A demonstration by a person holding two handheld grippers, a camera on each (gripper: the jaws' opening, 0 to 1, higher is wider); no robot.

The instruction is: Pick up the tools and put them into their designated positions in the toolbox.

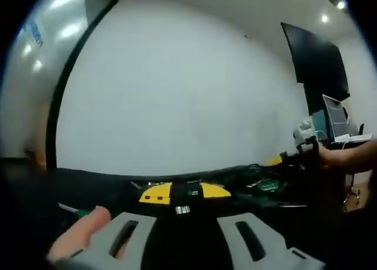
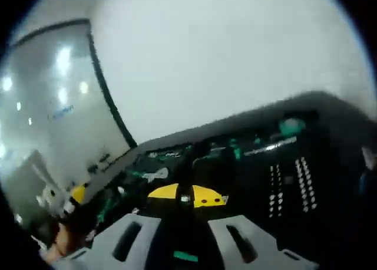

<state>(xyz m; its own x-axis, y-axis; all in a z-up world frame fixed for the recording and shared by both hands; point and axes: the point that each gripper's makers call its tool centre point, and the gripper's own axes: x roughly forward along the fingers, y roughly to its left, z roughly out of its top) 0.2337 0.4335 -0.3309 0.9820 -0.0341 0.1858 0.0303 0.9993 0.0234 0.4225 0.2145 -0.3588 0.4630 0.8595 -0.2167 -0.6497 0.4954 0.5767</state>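
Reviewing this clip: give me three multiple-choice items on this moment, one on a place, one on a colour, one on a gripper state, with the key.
1. In the right gripper view, where does the open toolbox lie relative to the right gripper?
A. Ahead of its jaws
B. Hanging on the wall
C. Clamped between its jaws

2. What colour are the toolbox latches?
A. Red
B. Yellow
C. White

3. How do the jaws of the left gripper stand?
A. Shut on a screwdriver
B. Shut on the toolbox lid
C. Apart, with nothing between them

Key: 1 A, the black tray with green-handled tools spreads beyond the jaw tips. 2 B, two yellow pieces flank the centre clasp in both views. 3 C, only the dark case front shows in the gap between the grey jaws.
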